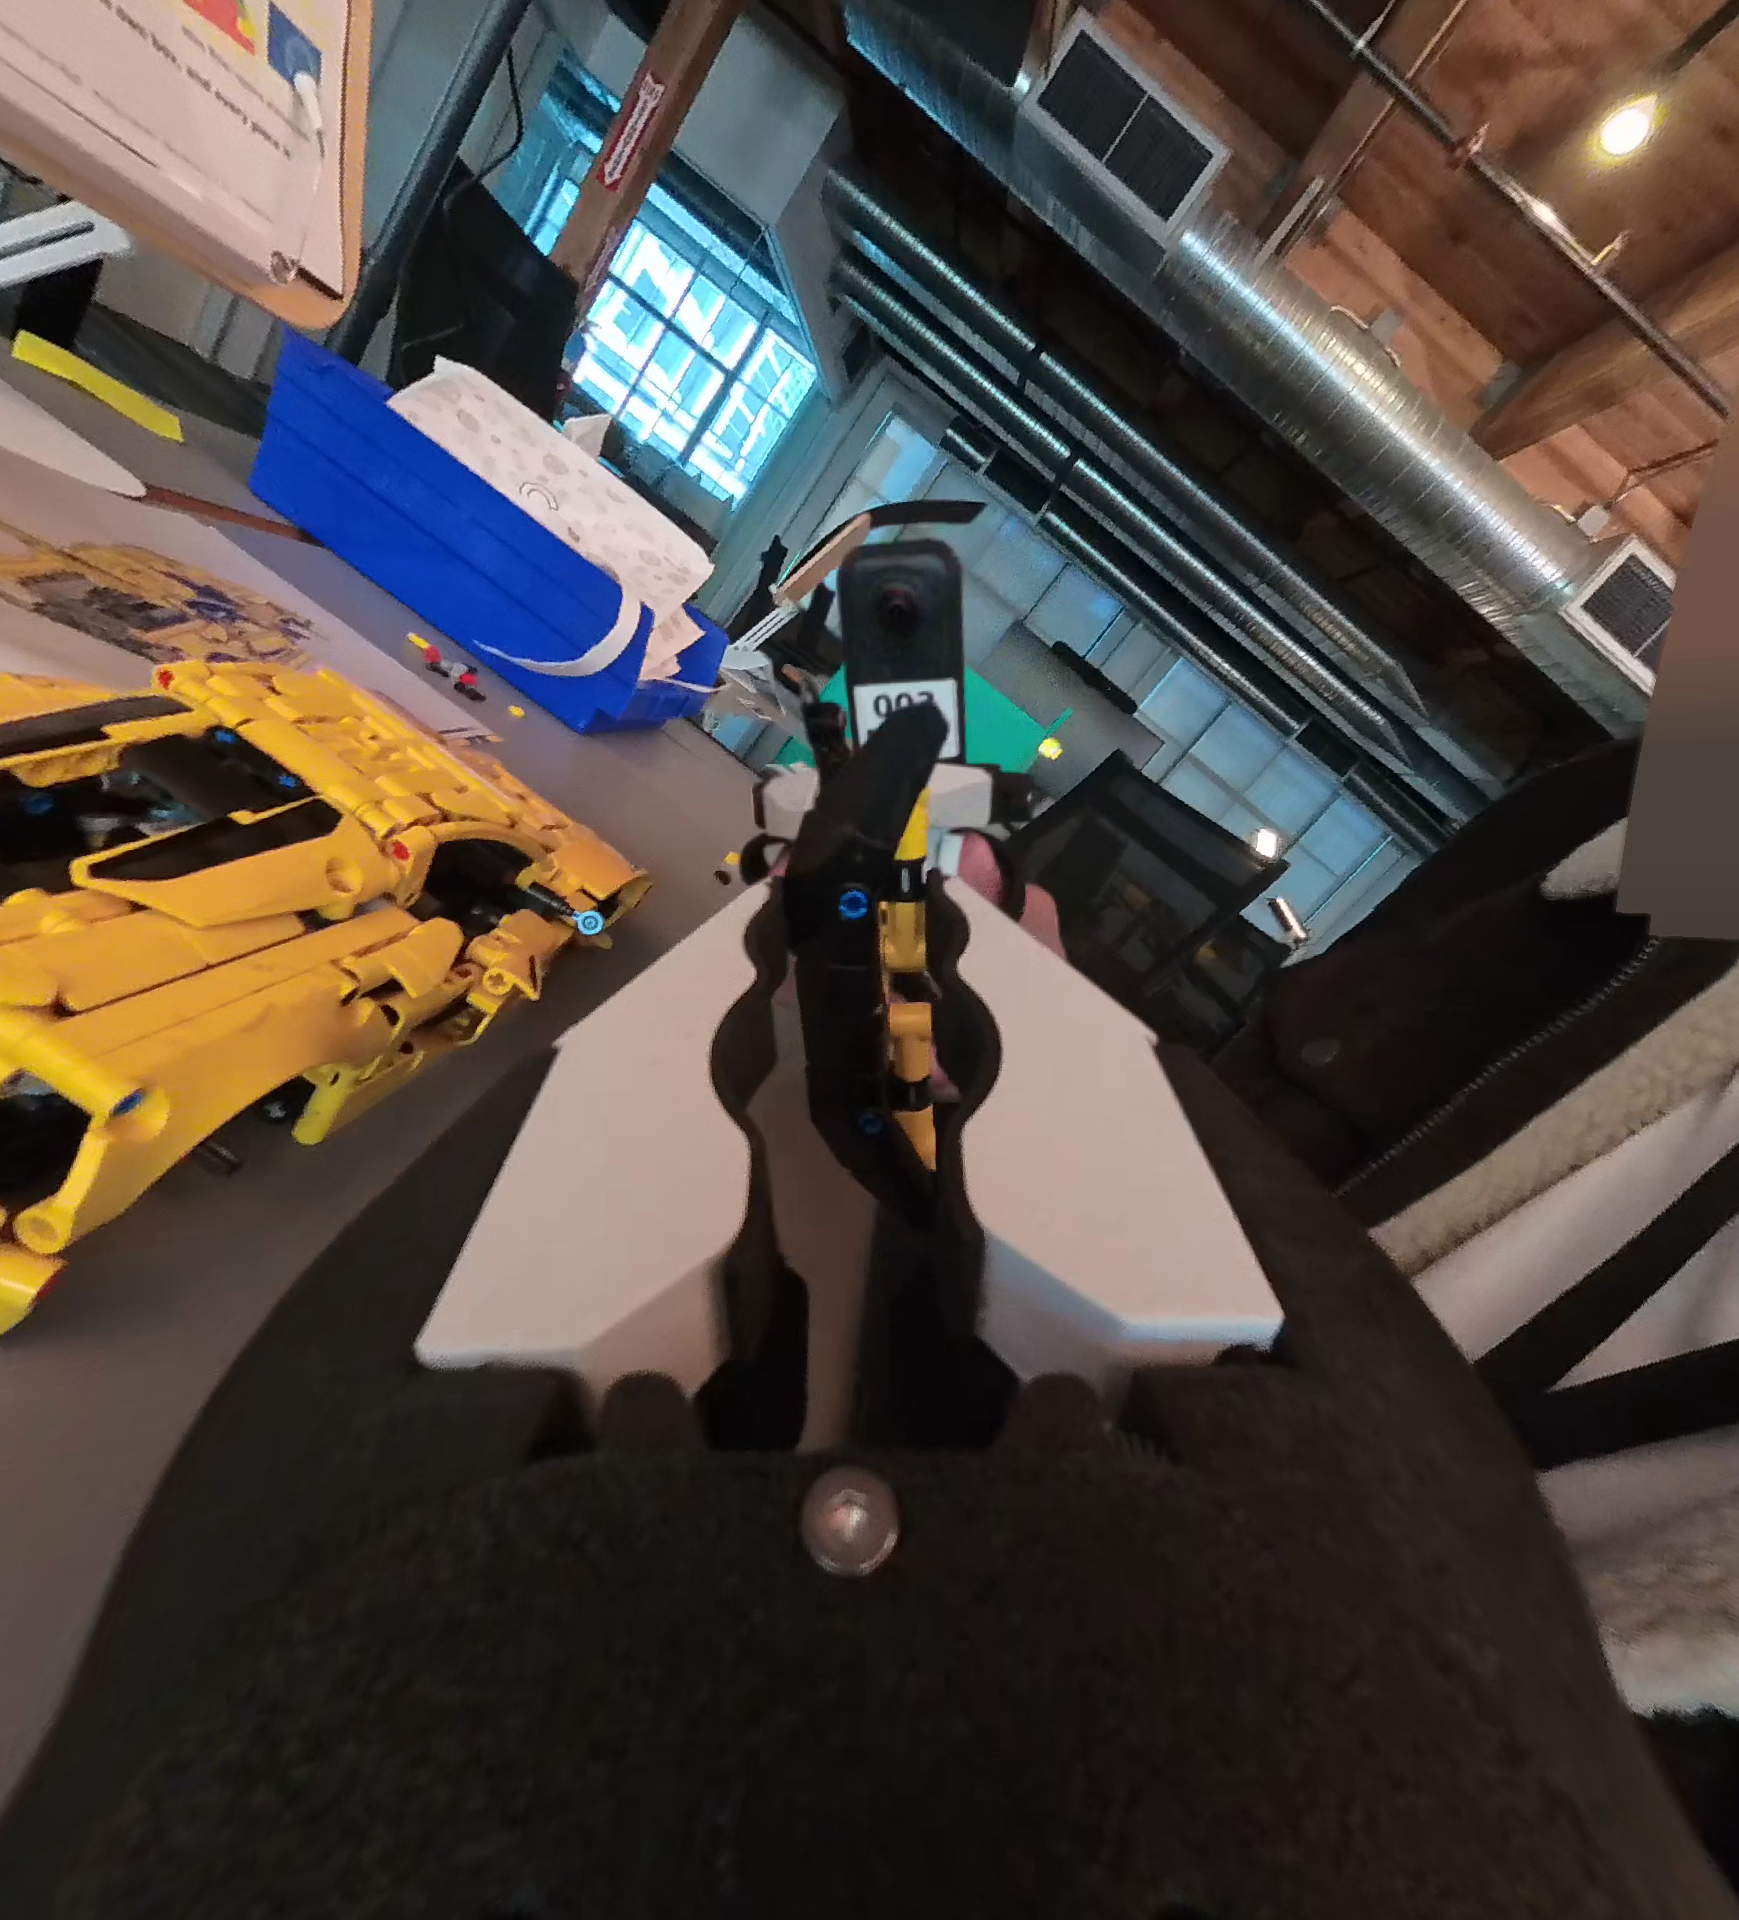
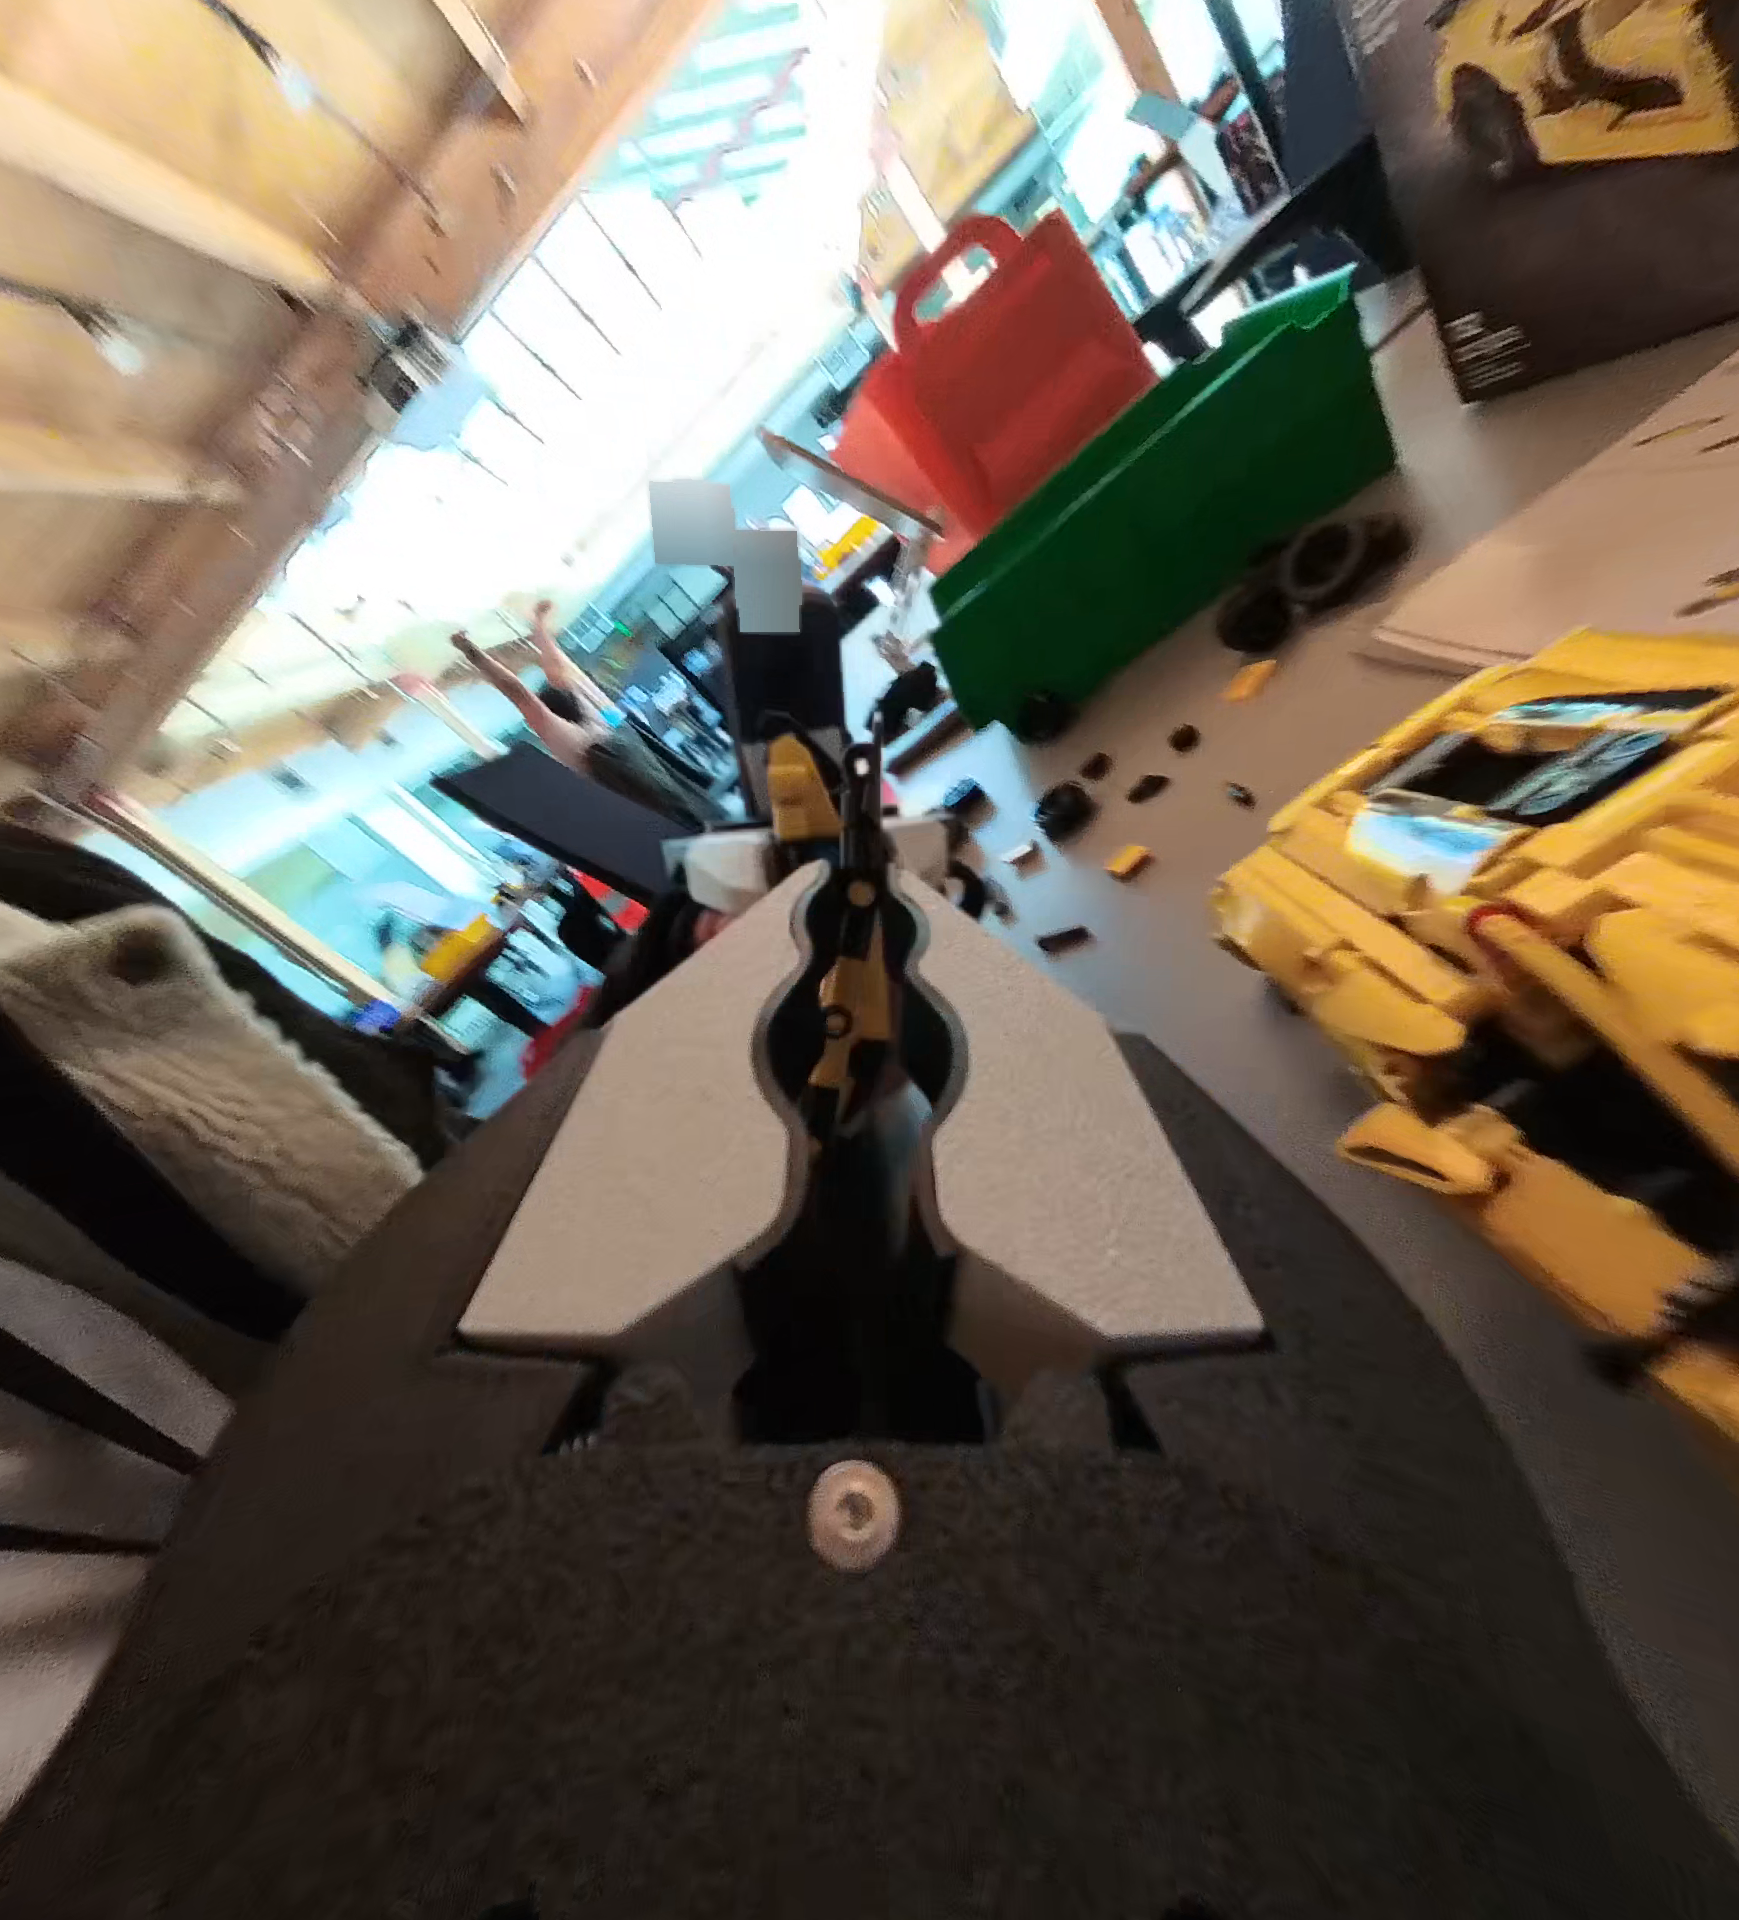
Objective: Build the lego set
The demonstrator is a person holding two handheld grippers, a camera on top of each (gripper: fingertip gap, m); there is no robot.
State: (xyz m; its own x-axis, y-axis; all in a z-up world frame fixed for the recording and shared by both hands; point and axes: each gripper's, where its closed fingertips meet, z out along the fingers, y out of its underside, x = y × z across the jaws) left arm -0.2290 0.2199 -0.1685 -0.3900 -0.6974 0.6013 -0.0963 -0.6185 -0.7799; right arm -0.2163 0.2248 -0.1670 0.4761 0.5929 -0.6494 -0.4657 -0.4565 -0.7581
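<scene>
My left gripper (image 1: 860, 914) is shut on a slim black-and-yellow lego sub-assembly (image 1: 906, 997) with blue pins, held in the air off the table. My right gripper (image 2: 849, 883) is shut on the other end of the same sub-assembly (image 2: 844, 997). The two grippers face each other tip to tip; the right gripper (image 1: 875, 800) shows beyond the piece in the left wrist view, and the left gripper (image 2: 823, 842) in the right wrist view. The big yellow lego car (image 1: 221, 914) lies on the grey table, to the left there and to the right in the right wrist view (image 2: 1571, 935).
A blue bin (image 1: 449, 540) with paper bags and an instruction booklet (image 1: 65, 592) lie behind the car. A green bin (image 2: 1177, 530), red bag (image 2: 1000, 374), black tyres (image 2: 1322, 566), scattered small pieces (image 2: 1125, 790) and the set's box (image 2: 1571, 156) are on the table. A person's fleece jacket (image 1: 1623, 1247) is close. Left and right tips are no more than a few centimetres apart.
</scene>
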